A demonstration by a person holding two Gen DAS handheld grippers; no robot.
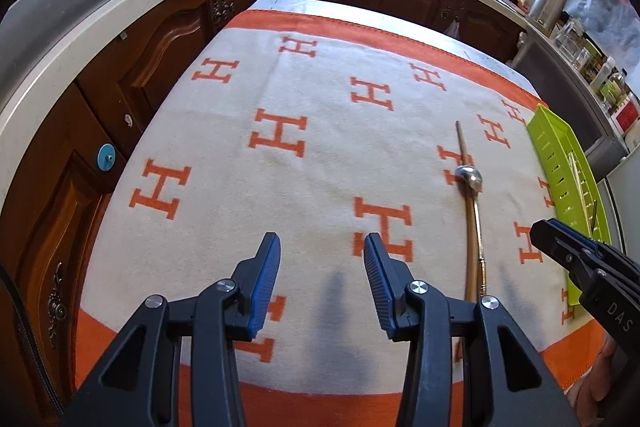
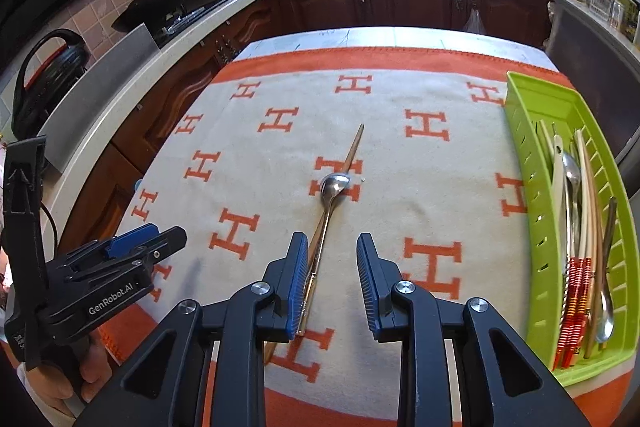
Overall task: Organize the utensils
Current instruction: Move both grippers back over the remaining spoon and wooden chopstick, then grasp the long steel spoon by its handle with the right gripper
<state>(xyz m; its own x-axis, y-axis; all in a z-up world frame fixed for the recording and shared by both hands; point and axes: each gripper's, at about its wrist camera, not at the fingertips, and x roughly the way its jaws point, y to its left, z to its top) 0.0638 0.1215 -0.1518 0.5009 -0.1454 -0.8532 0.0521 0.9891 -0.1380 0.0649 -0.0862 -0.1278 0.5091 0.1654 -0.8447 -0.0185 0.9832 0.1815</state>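
Observation:
A metal spoon (image 2: 334, 185) lies on the orange-and-cream cloth with its bowl away from me, along a brown chopstick (image 2: 354, 151). The handles of both run down beside the left finger of my right gripper (image 2: 332, 259), which hangs open above the cloth with nothing between its pads. In the left wrist view the spoon (image 1: 470, 179) and chopstick (image 1: 463, 143) lie to the right of my left gripper (image 1: 322, 259), open over bare cloth. The green tray (image 2: 532, 163) at the right holds several utensils, among them a spoon and white chopsticks with red bands.
The table's cloth (image 1: 304, 163) is ringed by dark wood kitchen cabinets (image 1: 160, 67) and a pale counter. My left gripper (image 2: 160, 235) shows at the right wrist view's left edge, held by a hand. My right gripper (image 1: 548, 231) shows beside the tray (image 1: 560, 163).

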